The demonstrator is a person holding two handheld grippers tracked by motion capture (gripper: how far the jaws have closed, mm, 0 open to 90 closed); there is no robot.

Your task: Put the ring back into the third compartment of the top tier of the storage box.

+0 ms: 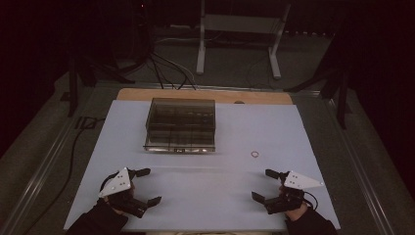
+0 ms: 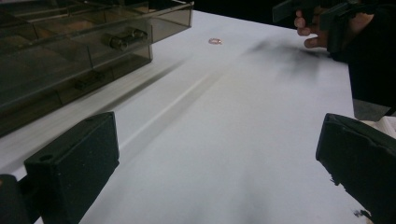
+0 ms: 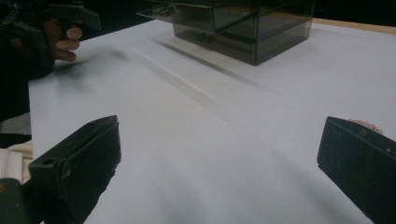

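Jaws gape wide and empty on the left hand-held gripper (image 1: pixel 147 187) and right hand-held gripper (image 1: pixel 266 185), low in the frame. Farther up, right of centre on the bench (image 1: pixel 205 196), lies a small ring (image 1: pixel 254 154); beyond it, the smoked drawer box (image 1: pixel 181 124). Pinching so thin a ring could flick it away.

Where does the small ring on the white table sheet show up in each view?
High view: the ring lies right of centre, right of the smoky drawer box.
Left gripper view: ring top centre, right of the box.
Right gripper view: not identifiable.
Shared landmark: the box.
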